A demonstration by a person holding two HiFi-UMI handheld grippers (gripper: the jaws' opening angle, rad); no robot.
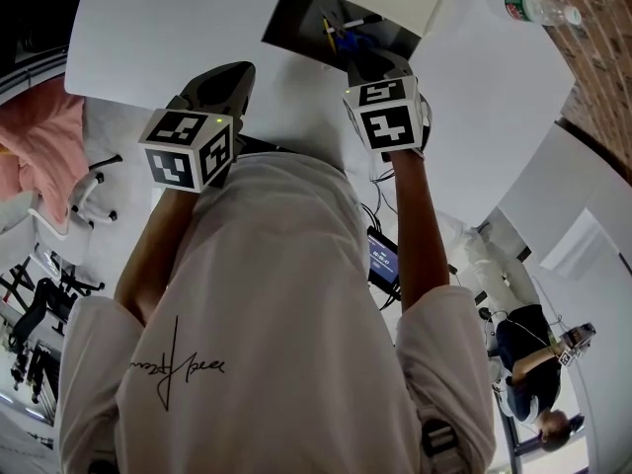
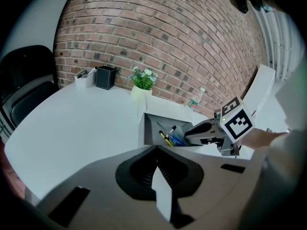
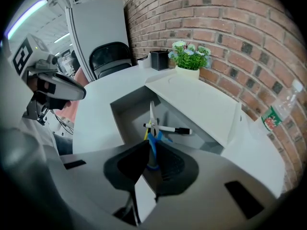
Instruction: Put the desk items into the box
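Observation:
The open grey box (image 1: pixel 296 18) stands on the white table (image 1: pixel 178 28); its inner wall (image 3: pixel 129 114) shows in the right gripper view. Inside lie a yellow pen (image 1: pixel 329 30), a white marker with a black cap (image 3: pixel 168 129) and blue-handled scissors (image 3: pixel 152 114). My right gripper (image 1: pixel 363 59) reaches into the box. Its jaws stand partly apart, with the scissors' blue handle (image 3: pixel 153 150) between them and a dark gap beside it. The blades point away along the box floor. My left gripper (image 1: pixel 235 72) hovers over bare table left of the box, shut and empty (image 2: pixel 156 150).
The box's lid (image 3: pixel 201 99) is folded back towards the brick wall. A potted plant (image 3: pixel 189 56), a black holder (image 3: pixel 159 60) and a water bottle (image 1: pixel 538 10) stand along the table's far side. A black chair (image 2: pixel 24 80) sits at the left end.

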